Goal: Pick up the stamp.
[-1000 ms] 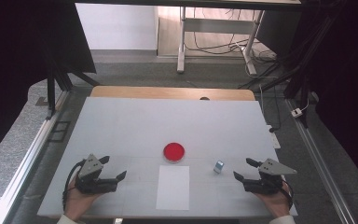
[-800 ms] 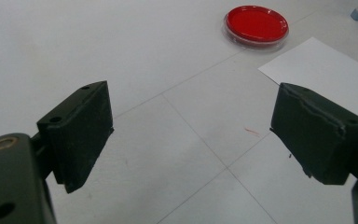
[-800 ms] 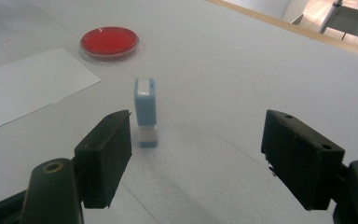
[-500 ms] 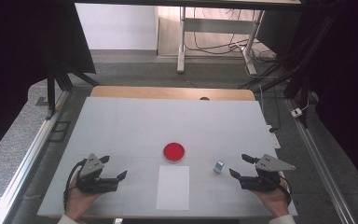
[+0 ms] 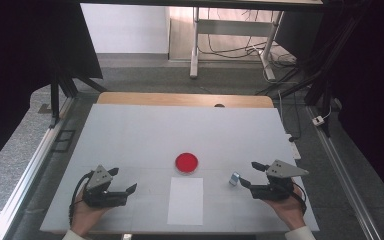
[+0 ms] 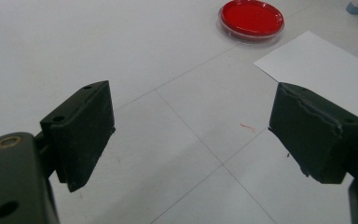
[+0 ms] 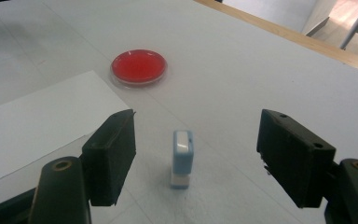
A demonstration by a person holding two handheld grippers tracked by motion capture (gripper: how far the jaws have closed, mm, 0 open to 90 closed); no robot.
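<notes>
A small light-blue and white block (image 5: 235, 178) (image 7: 182, 157) stands upright on the white table (image 5: 140, 135). Just to its right is my right gripper (image 5: 249, 174) (image 7: 198, 135). That gripper is open, and its jaws have just been closing a little. The block stands just ahead of the gap between them, untouched. A red round dish (image 5: 186, 162) (image 6: 251, 18) (image 7: 139, 65) sits mid-table, with a white paper sheet (image 5: 185, 200) (image 6: 326, 70) (image 7: 32, 126) in front of it. My left gripper (image 5: 125, 179) (image 6: 191, 135) rests open at the lower left with nothing between its jaws.
A wooden strip (image 5: 180, 99) borders the table's far edge. Metal rails (image 5: 25, 175) run along both sides. A stand's legs and cables (image 5: 230, 50) lie on the floor beyond the table.
My right gripper has lifted and shifted slightly left toward the blue block. The left gripper has kept still.
</notes>
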